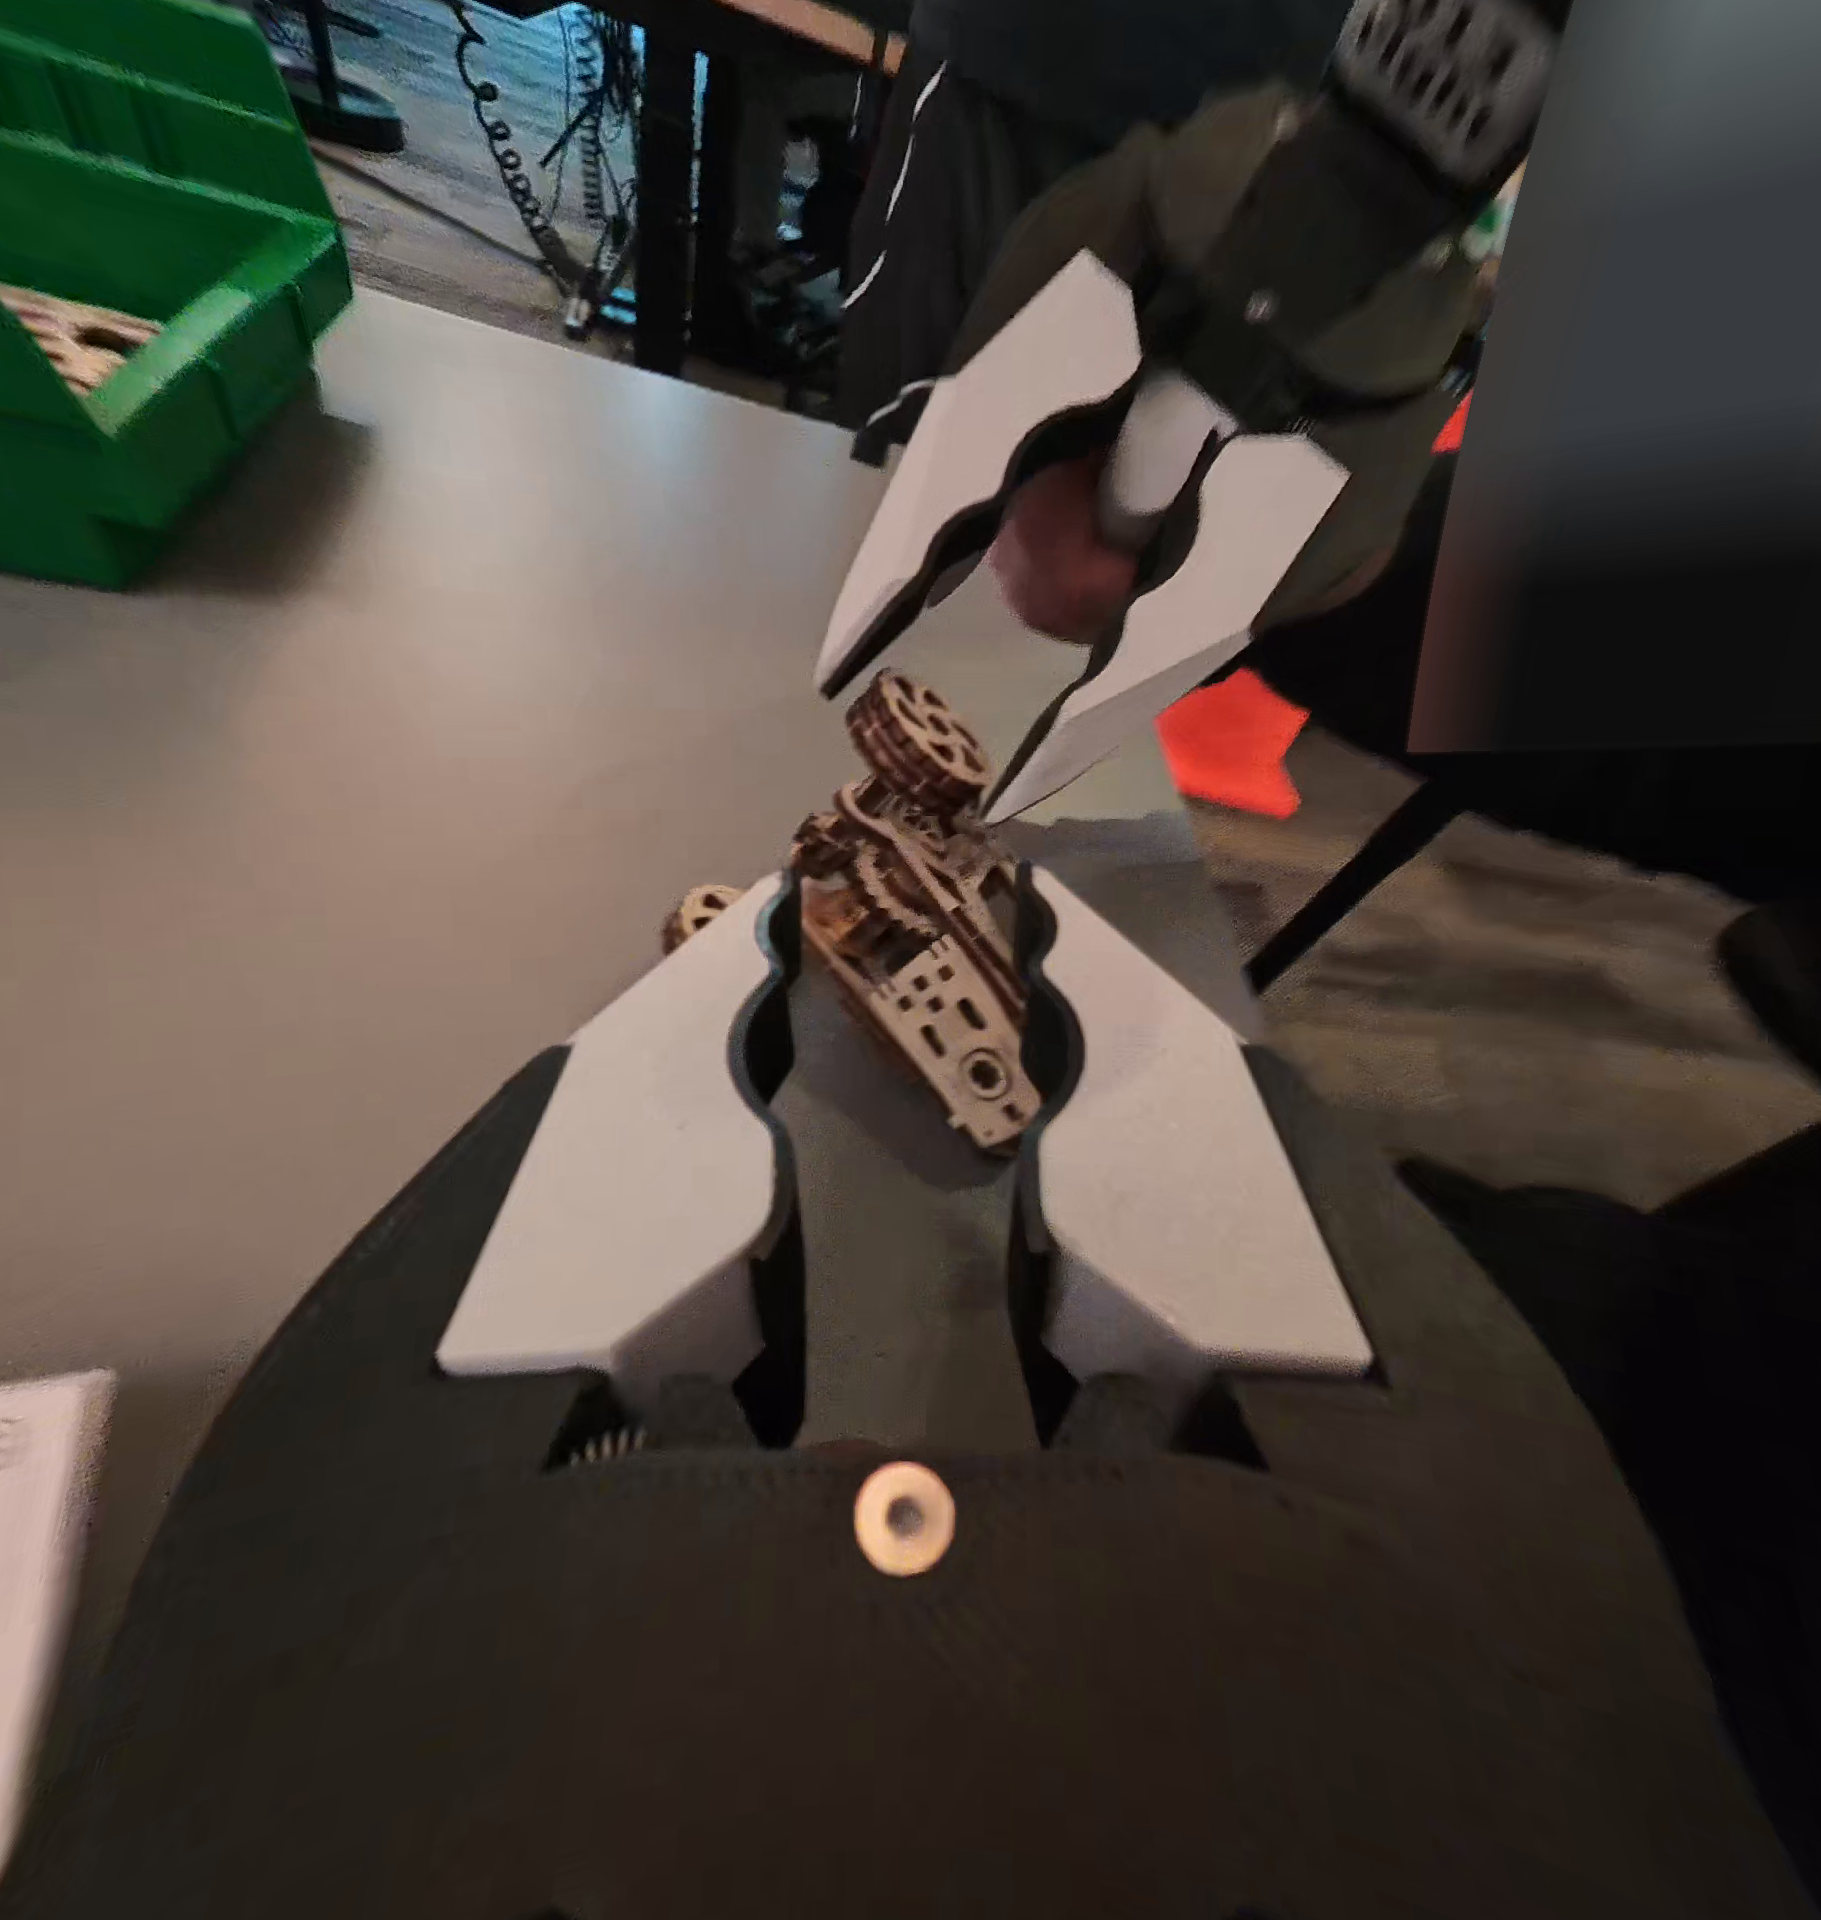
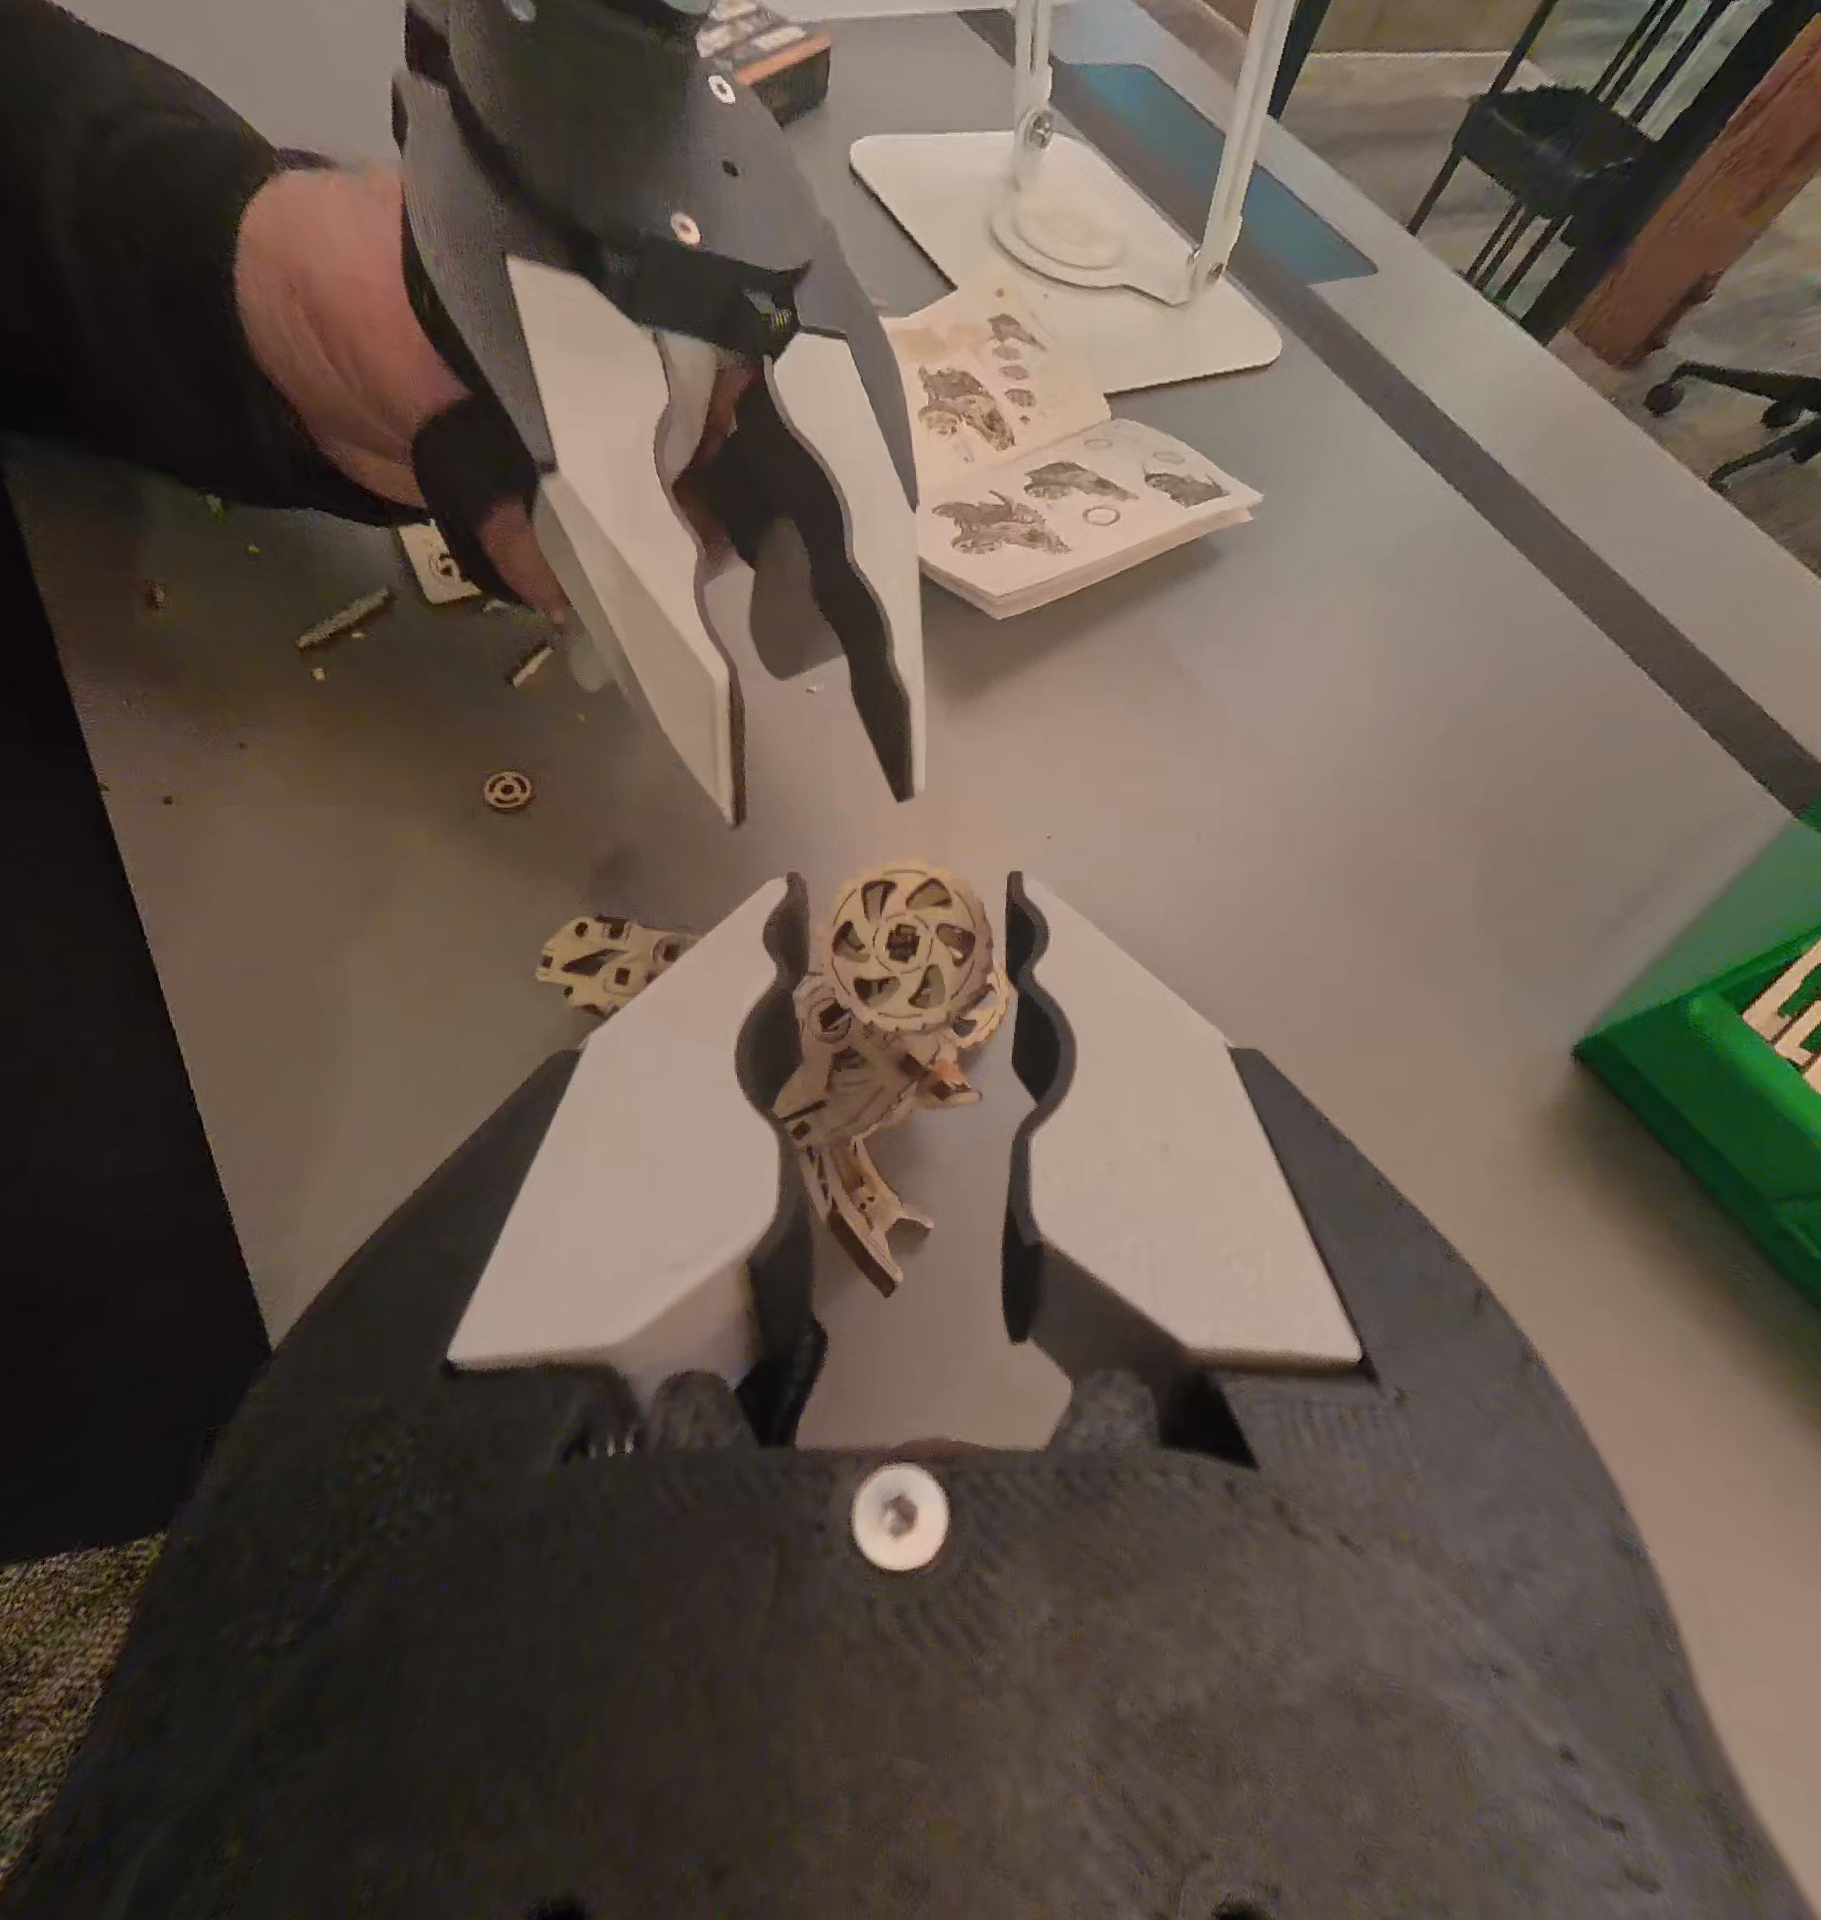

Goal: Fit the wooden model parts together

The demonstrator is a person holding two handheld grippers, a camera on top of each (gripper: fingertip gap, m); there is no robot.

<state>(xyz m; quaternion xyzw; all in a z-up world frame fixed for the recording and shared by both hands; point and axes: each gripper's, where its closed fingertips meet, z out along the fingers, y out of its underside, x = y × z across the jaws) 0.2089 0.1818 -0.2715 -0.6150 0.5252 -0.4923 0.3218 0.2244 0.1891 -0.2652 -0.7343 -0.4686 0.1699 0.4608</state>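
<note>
We see a wooden model assembly [image 1: 911,956] lying on the grey table [image 1: 470,727], a slatted body with gears and a spoked wheel [image 1: 918,740] standing up at its far end. In the left wrist view the left gripper [image 1: 911,883] has its white fingers spread apart on either side of the body; the model sits in the gap, and we cannot tell whether either finger touches it. The right gripper [image 1: 911,758] reaches in from above (a hand shows behind it), its jaws apart around the wheel, tips just beside it.

From the right wrist view the same wheel [image 2: 906,948] faces us between the right gripper [image 2: 901,883] fingers, with clear space on its right side. The left gripper [image 2: 818,805] hangs above the table beyond it, jaws parted and holding nothing. A loose flat wooden piece [image 2: 605,961] lies just left of our fingers, a small wooden ring [image 2: 509,790] farther off, and an open instruction booklet [image 2: 1072,499] lies near a white stand base [image 2: 1072,260]. A green bin [image 2: 1737,1039] sits at the right.
</note>
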